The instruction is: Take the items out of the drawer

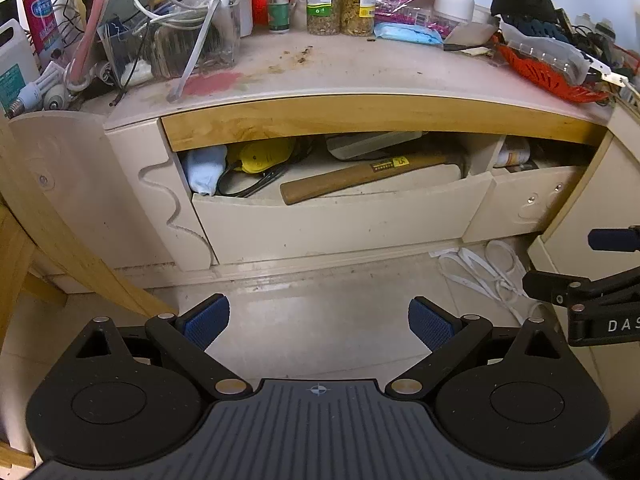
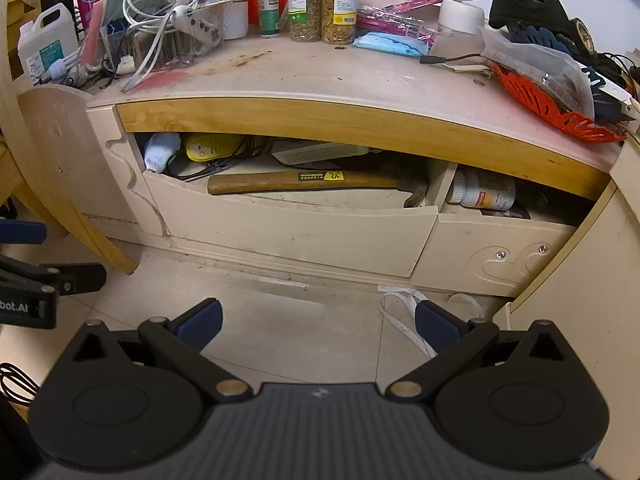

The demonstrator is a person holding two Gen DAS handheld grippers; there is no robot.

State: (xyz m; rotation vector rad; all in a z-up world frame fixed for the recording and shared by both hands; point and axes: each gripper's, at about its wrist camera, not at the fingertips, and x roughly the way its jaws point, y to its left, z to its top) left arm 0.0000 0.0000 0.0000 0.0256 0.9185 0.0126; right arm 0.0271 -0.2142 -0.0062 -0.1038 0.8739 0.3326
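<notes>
Left hand-held gripper: jaws spread wide, nothing between blue pads, held level. Right hand-held gripper: jaws equally wide, empty, just beside left one.

We see two herb jars on the cluttered tabletop — an orange mat lies at its right edge.

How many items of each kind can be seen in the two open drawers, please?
Hammer: 1
Yellow device: 1
Light blue cloth bundle: 1
Grey flat case: 1
Black cable: 1
White pill bottle (smaller right drawer): 1
Total: 6 visible; more may be hidden further back.
</notes>
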